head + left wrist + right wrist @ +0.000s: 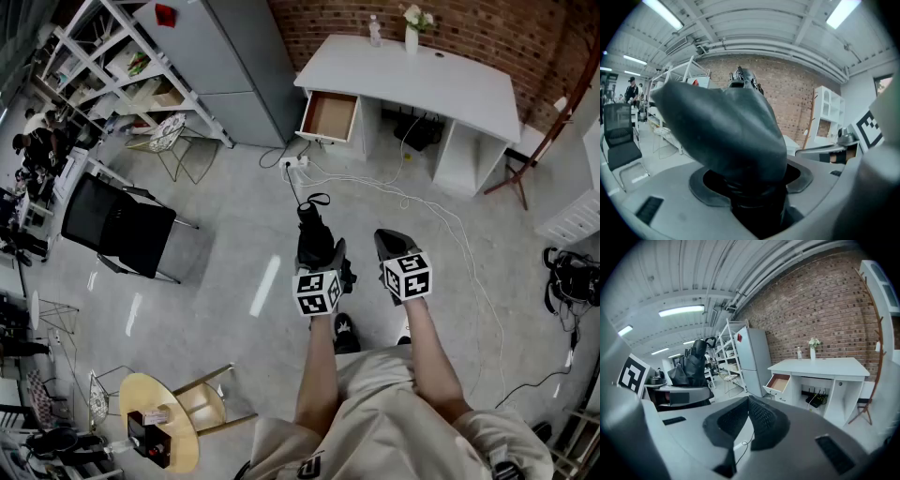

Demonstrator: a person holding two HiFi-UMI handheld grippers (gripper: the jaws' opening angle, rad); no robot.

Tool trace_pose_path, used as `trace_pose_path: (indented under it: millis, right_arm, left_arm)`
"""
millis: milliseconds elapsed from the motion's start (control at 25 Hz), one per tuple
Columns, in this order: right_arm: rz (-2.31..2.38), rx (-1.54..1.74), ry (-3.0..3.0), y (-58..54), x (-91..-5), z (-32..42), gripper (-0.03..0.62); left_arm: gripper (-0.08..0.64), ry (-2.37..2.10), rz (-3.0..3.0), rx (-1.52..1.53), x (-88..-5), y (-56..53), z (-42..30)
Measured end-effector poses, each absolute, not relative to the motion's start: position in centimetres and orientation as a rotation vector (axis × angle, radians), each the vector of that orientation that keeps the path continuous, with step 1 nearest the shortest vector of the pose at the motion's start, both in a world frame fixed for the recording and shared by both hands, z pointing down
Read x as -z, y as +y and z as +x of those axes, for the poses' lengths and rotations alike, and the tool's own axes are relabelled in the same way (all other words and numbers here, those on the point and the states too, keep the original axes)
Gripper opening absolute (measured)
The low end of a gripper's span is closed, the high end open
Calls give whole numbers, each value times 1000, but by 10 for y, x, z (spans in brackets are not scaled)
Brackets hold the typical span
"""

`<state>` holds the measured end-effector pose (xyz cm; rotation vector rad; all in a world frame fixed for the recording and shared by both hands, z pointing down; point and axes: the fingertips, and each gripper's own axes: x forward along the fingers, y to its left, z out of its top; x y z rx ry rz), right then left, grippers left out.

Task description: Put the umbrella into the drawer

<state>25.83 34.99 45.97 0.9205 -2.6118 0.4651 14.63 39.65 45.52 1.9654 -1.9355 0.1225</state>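
A folded black umbrella (312, 234) is clamped in my left gripper (323, 258), its strap loop pointing toward the desk. In the left gripper view the umbrella (726, 136) fills the space between the jaws of the left gripper (754, 187). My right gripper (387, 242) hangs just to the right, shut with nothing in it; its pads (761, 416) meet. The umbrella (693, 364) also shows at the left of the right gripper view. The open drawer (330, 116) with a brown bottom sticks out of the white desk (422, 75) ahead, also seen as drawer (779, 382).
White cables (394, 192) and a power strip (295, 162) lie on the floor before the desk. A black chair (122, 225) stands at the left, a round wooden table (164, 422) near my feet. A vase (412, 33) and bottle (375, 30) stand on the desk.
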Motion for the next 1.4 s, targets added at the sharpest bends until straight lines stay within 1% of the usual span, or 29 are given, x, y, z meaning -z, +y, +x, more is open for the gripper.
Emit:
trace_pose_path:
  millis: [120,280,600,800,1040,1400]
  right_arm:
    - [954,-456,-2587,337,-466,243,67]
    - [994,-450,-2568,328,-471,218,67]
    - [1088,-503,-2595,321,-459,173,67]
    - [1031,-489,-2593,329,-461,154,69]
    - [1016,-533,-2561,323,-473,145,69]
    - [975,-538,-2565,273,-481,111,69]
  left_arm:
    - [268,-1907,1961,-43,-459,384,126]
    - [268,-1897,2001,-121,-464,373,97]
    - [268,-1858,2052,-143,-462,368,48]
    - [268,-1860,2028,-119,-470,371,23]
    - [270,-1857,2002,-109,-478,369,5]
    - [270,-1855,2028,-147,-485,324,-19]
